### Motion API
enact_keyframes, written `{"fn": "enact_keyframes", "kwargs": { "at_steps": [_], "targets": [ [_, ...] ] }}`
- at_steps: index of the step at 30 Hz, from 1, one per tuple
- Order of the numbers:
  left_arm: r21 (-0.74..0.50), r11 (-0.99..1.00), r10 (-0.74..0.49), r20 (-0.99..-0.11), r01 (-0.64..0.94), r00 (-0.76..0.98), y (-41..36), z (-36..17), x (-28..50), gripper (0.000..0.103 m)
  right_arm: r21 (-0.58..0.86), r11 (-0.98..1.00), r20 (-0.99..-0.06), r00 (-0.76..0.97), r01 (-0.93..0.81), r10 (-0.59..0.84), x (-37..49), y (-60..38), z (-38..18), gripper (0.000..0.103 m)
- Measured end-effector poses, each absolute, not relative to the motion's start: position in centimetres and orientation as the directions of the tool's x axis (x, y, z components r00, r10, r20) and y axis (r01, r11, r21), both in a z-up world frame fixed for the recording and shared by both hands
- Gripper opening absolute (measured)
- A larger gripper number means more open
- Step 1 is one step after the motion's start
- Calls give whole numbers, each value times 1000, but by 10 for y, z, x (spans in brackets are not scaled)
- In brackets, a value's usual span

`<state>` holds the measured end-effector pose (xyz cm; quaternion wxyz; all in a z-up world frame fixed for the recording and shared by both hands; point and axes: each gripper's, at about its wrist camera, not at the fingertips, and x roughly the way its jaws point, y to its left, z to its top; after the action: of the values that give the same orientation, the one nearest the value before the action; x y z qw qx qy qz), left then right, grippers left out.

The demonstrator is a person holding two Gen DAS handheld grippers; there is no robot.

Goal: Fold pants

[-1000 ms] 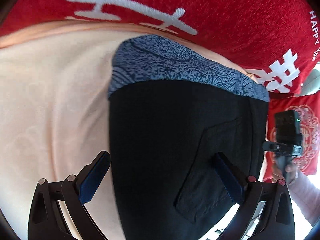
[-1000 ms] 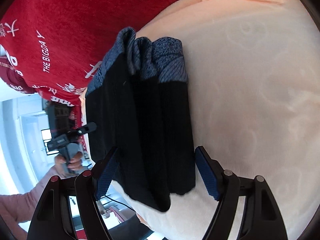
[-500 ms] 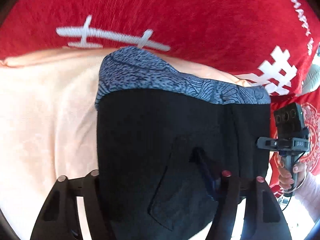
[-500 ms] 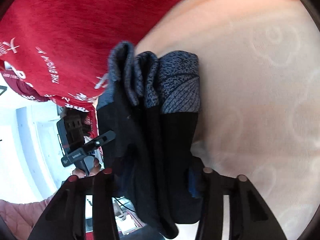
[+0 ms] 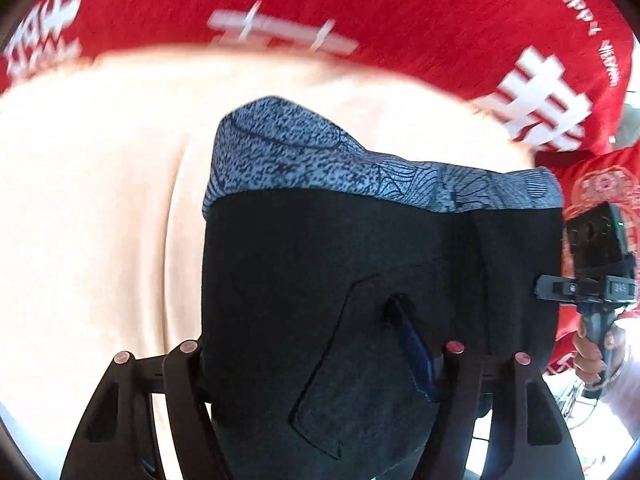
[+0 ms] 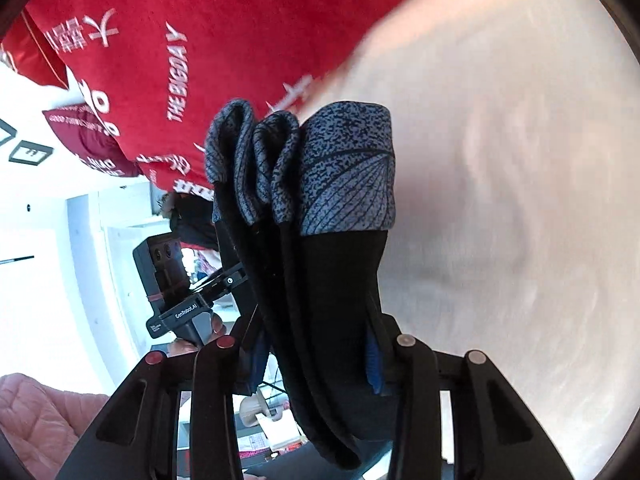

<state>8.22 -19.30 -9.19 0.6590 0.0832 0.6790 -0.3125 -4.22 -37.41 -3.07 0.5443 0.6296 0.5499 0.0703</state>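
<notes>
The folded black pants have a blue-grey patterned waistband and a back pocket. My left gripper is shut on the near edge of the bundle; one blue pad presses the pocket, the other finger is hidden under the cloth. In the right wrist view the pants hang as several stacked layers with the waistband at the far end. My right gripper is shut on the bundle's side and holds it lifted off the peach bed cover.
A red blanket with white lettering lies at the far edge of the peach bed cover. Each view shows the other hand-held gripper and hand beside the pants. Room and floor show beyond the bed edge.
Both grippers went from open around the folded pants to shut on them. The bundle has then been lifted off the bed cover and drawn away from the red blanket.
</notes>
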Motion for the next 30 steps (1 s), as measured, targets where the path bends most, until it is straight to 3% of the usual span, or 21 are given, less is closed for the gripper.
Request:
{"fn": "enact_keyframes", "kwargs": {
  "at_steps": [1, 3, 4, 6, 11, 12, 14, 18, 21, 23, 26, 30],
  "targets": [
    [-303, 798, -283, -952, 521, -121, -191, -102, 81, 72, 754, 197, -515, 378, 626, 770, -43, -368, -36, 42],
    [-277, 806, -269, -959, 523, -92, -182, -116, 82, 99, 720, 225, -547, 338, 657, 766, -51, -364, -49, 42],
    [-264, 807, -265, -961, 529, -76, -181, -118, 84, 102, 669, 294, -608, 275, 682, 745, -53, -360, -56, 48],
    [-251, 810, -250, -965, 530, -76, -180, -117, 88, 102, 576, 399, -709, 194, 713, 678, -60, -362, -59, 62],
    [-130, 837, -191, -980, 532, 62, -179, -77, 94, 102, 427, 469, -854, 175, 773, 489, -72, -384, -19, 63],
    [-131, 838, -207, -974, 530, 86, -179, -65, 96, 102, 419, 464, -863, 182, 781, 472, -74, -387, -12, 62],
    [-161, 826, -259, -960, 540, 111, -189, -45, 94, 102, 456, 425, -854, 250, 782, 456, -70, -389, 8, 20],
    [-110, 792, -226, -967, 600, 120, -212, -54, 87, 102, 559, 419, -805, 345, 716, 483, -51, -381, 27, 18],
    [-44, 811, -134, -985, 583, 111, -206, -95, 83, 102, 541, 467, -813, 292, 699, 504, -30, -363, 11, 18],
    [-65, 823, -148, -984, 564, 103, -201, -106, 81, 103, 487, 496, -836, 219, 718, 504, -28, -355, -10, 18],
    [-82, 828, -165, -981, 555, 100, -193, -102, 82, 103, 475, 500, -845, 216, 724, 490, -34, -355, -25, 3],
    [-24, 818, -114, -986, 574, 122, -195, -95, 74, 103, 415, 487, -880, 204, 768, 429, -43, -357, -13, 2]
  ]
}}
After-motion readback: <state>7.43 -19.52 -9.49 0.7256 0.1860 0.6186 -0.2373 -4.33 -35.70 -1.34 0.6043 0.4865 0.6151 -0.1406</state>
